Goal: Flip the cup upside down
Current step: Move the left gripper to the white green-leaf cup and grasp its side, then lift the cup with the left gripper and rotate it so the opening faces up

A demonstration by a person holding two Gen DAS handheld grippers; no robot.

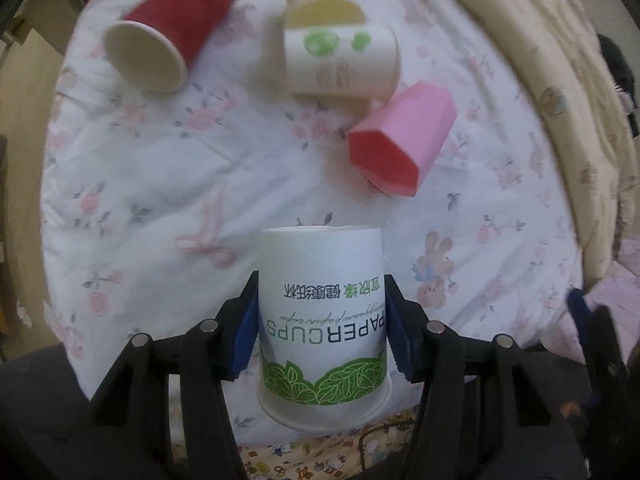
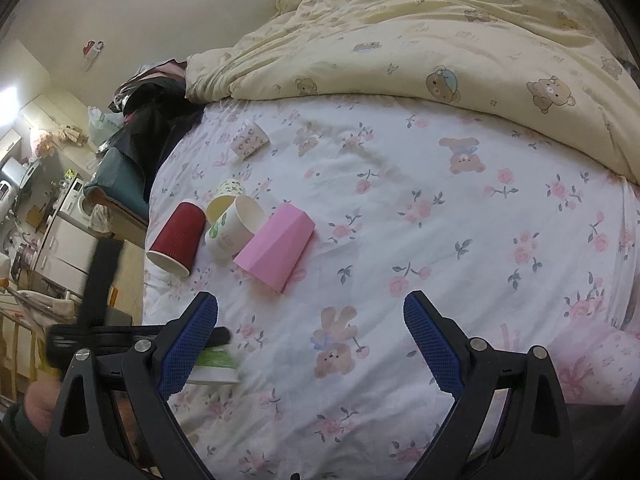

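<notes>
While the left gripper (image 1: 322, 332) clamps the inverted white paper cup (image 1: 322, 320) above the floral sheet (image 1: 160, 184), a pink cup (image 1: 400, 144) lies beyond it. From the right wrist, the right gripper (image 2: 310, 344) hangs jaws apart over that sheet (image 2: 400, 220), the white cup (image 2: 214, 364) beside its left finger.

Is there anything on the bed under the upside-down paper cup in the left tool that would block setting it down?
Nothing visible does. The paper cup is gripped in the left tool; the other cups, including the pink cup, lie farther away on the sheet.
</notes>
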